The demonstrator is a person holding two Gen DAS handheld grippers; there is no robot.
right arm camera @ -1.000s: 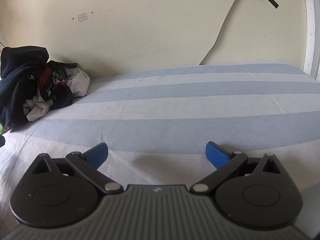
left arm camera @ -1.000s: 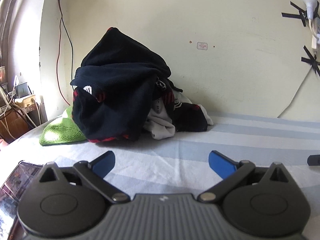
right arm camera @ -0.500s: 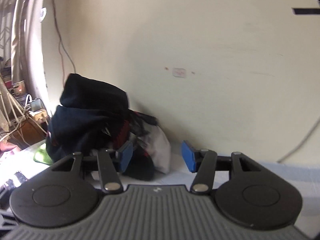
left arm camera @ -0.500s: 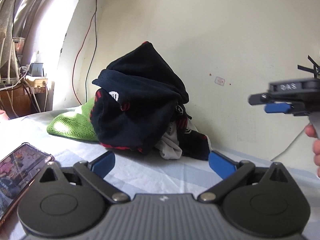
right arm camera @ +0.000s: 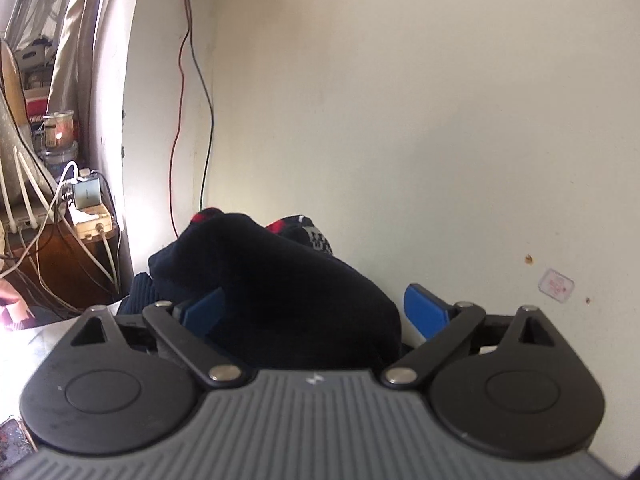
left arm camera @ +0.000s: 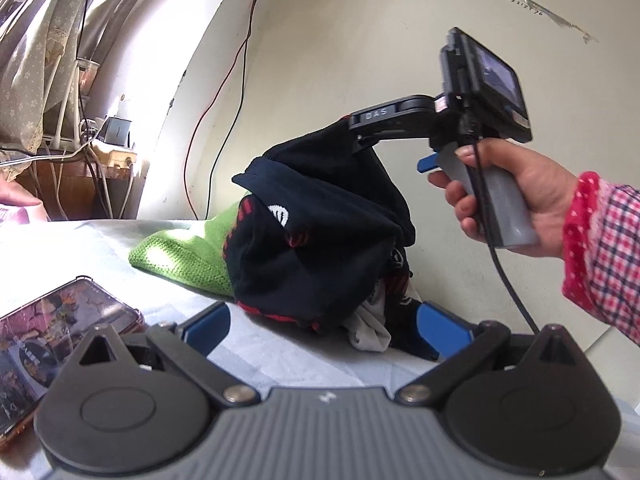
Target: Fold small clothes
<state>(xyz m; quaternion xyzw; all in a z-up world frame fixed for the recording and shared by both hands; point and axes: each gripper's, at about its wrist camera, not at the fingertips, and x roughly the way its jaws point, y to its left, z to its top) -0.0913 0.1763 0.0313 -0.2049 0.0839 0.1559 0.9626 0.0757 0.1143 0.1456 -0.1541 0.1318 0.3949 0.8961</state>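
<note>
A heap of small clothes (left arm camera: 320,236) lies on the striped bed against the wall, topped by a dark navy garment with red trim and a white logo. A green knitted piece (left arm camera: 188,252) lies at its left. My left gripper (left arm camera: 324,328) is open and empty, low over the sheet just in front of the heap. My right gripper (right arm camera: 316,312) is open, its blue pads on either side of the top of the navy garment (right arm camera: 288,288). In the left wrist view the right gripper (left arm camera: 360,136) reaches the heap's peak, held by a hand.
A phone (left arm camera: 52,340) lies on the sheet at the left. A wooden stand with chargers and cables (left arm camera: 92,160) stands beyond the bed's left end. Red and black wires (right arm camera: 188,120) hang down the wall. The wall is right behind the heap.
My right gripper has swung left from the open bed to the top of the heap and opened wider around the navy garment. My left gripper moved closer to the heap, staying open.
</note>
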